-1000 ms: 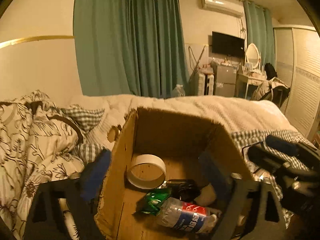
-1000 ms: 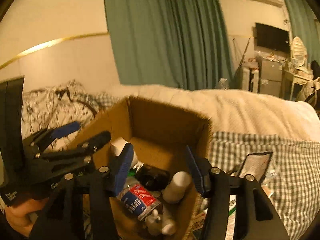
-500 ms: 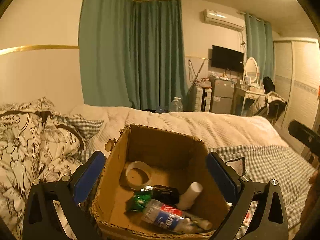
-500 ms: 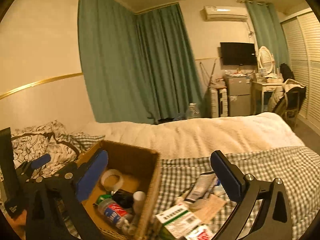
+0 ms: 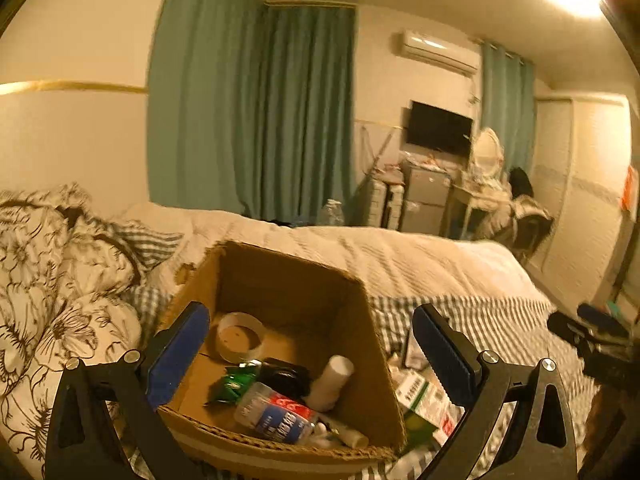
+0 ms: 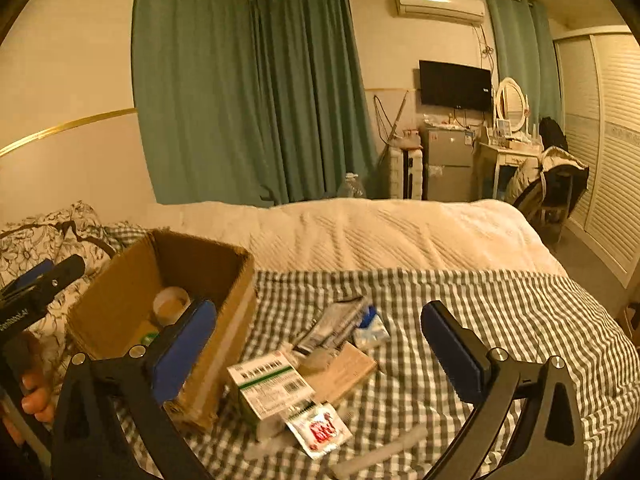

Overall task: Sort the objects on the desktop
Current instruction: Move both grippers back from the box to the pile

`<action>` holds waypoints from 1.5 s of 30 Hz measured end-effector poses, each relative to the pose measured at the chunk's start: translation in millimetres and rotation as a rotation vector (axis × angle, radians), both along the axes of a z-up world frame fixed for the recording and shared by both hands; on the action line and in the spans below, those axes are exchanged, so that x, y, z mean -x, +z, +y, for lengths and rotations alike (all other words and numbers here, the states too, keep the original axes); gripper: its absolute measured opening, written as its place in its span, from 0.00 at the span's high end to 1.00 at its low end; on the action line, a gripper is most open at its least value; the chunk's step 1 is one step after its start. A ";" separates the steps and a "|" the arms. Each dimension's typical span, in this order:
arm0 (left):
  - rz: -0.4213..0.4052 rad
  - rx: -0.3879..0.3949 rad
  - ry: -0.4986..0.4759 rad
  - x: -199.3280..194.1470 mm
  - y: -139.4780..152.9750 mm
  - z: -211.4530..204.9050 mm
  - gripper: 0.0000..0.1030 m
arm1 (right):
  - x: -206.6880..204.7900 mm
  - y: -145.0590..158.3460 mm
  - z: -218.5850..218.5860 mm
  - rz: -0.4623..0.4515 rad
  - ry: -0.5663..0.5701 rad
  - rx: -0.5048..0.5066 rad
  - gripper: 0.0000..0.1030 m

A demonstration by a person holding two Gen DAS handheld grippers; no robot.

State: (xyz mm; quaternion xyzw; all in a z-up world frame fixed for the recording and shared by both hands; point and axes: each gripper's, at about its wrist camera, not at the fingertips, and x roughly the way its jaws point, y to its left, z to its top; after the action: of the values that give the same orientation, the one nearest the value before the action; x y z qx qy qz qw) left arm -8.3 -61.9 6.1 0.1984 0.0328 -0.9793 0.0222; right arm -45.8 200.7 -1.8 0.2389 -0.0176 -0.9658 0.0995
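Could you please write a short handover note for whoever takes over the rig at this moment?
Left gripper: open, empty, facing the cardboard box.
Right gripper: jaws just opened wide, empty, over the checked blanket.
Done: tape roll, water bottle, green packet, white tube and a black item lie in the box.
Left: medicine box, red sachet, flat brown box, grey pouch and more lie loose beside it.

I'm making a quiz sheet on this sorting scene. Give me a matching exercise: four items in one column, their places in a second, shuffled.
1. white tape roll
2. green-and-white medicine box
3. red-printed white sachet
4. clear plastic bottle with red-and-blue label

A. on the checked blanket, at the pile's near edge
B. lying on its side, near end of the brown cardboard box
C. far end of the cardboard box floor
D. on the blanket just right of the cardboard box

1-C, 2-D, 3-A, 4-B
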 end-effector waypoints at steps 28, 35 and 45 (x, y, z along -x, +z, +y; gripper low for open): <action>-0.150 0.167 -0.337 62.8 -80.8 143.5 0.00 | 40.8 -119.9 100.6 -0.466 -0.192 0.225 0.14; -0.204 0.266 -0.322 108.4 -115.8 176.6 0.01 | 57.1 -163.2 106.3 -0.610 -0.220 0.316 0.25; -0.375 0.285 -0.286 159.2 -156.8 197.7 0.17 | 66.0 -207.1 91.0 -0.763 -0.284 0.255 0.28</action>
State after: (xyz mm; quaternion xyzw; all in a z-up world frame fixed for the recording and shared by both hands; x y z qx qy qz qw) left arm -167.5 135.7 -150.7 0.3736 -0.1383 -0.9135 -0.0828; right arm -111.8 291.7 -208.9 0.5600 -0.2052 -0.8025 -0.0193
